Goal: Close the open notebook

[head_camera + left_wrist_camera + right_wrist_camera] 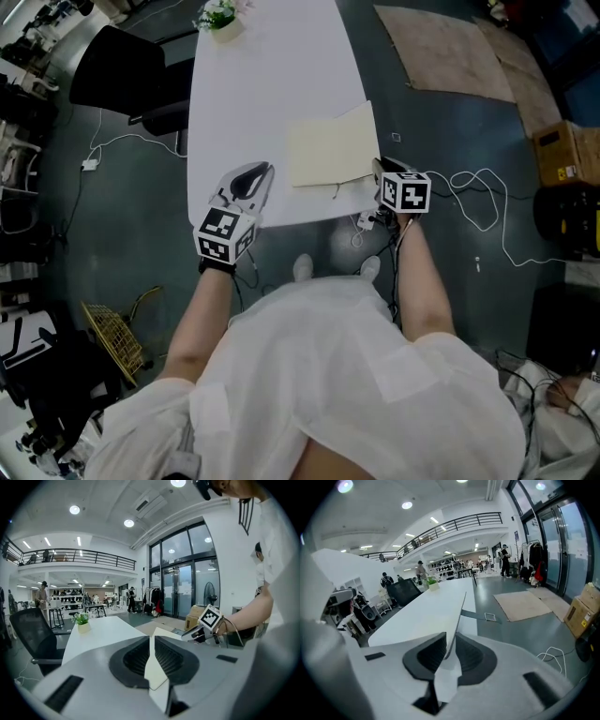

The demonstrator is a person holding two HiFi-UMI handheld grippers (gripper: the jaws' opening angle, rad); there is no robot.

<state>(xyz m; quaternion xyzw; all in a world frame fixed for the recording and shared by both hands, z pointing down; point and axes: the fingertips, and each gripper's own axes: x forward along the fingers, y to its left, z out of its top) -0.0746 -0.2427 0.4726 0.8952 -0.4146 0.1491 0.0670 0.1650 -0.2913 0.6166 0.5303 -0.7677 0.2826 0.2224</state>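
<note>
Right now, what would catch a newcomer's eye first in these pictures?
The right gripper pinches the right side of the open cream notebook, raised off the near end of a long white table. The left gripper is shut over the table's near left edge, and a small potted plant stands at the far end.

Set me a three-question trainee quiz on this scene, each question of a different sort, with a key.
1. True or false: the right gripper is shut on the edge of the raised cover of the notebook.
2. Multiple choice: what stands at the far end of the table? A) a laptop B) a potted plant C) a mug
3. Fill in: the left gripper holds ____.
Key: 1 true; 2 B; 3 nothing.
</note>
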